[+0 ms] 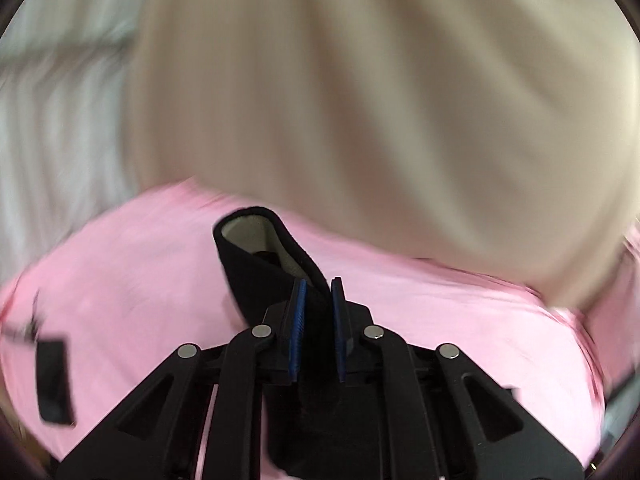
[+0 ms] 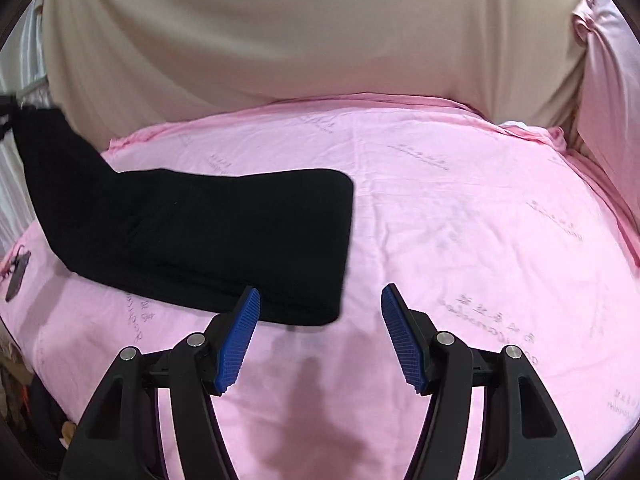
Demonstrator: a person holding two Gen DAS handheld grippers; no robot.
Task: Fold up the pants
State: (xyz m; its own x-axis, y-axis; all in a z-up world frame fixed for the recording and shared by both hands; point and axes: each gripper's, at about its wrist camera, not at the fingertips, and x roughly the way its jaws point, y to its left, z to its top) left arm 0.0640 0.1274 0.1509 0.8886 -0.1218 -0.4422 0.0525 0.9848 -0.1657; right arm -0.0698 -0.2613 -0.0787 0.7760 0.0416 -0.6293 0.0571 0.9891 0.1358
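The black pants [image 2: 208,232] lie on the pink sheet [image 2: 460,216], one end flat near the middle, the other end lifted up at the far left. My right gripper [image 2: 320,300] is open and empty, hovering just in front of the pants' near right corner. In the blurred left wrist view, my left gripper [image 1: 319,286] is shut on a folded edge of the pants [image 1: 256,256], holding it raised above the sheet [image 1: 120,280]; the fabric loops up with a pale lining showing.
A beige cloth [image 2: 300,32] hangs behind the bed. A small dark object [image 2: 18,276] lies on the sheet at the left edge; it also shows in the left wrist view [image 1: 54,380]. Clutter sits low at the bed's left side.
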